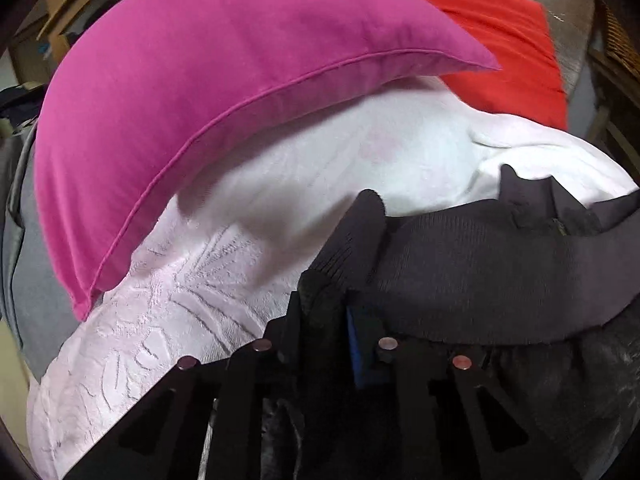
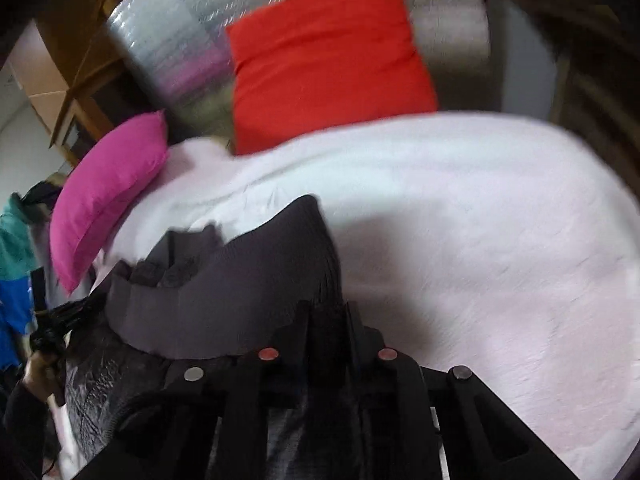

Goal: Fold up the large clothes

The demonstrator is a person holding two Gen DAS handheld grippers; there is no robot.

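A dark grey knitted garment (image 1: 480,264) with a ribbed edge hangs over a pale pink textured blanket (image 1: 192,280) on a bed. My left gripper (image 1: 332,300) is shut on the garment's ribbed edge, with fabric bunched between the fingers. The same garment (image 2: 248,280) shows in the right wrist view, and my right gripper (image 2: 328,316) is shut on another part of its edge. The garment is lifted and stretched between the two grippers. The other hand-held gripper (image 2: 52,320) shows at the left edge of the right wrist view.
A magenta pillow (image 1: 192,92) lies at the head of the bed, close in front of the left gripper. A red pillow (image 2: 324,52) leans against a silvery headboard (image 2: 176,40). The blanket (image 2: 480,240) spreads wide to the right. Wooden furniture (image 2: 76,64) stands behind.
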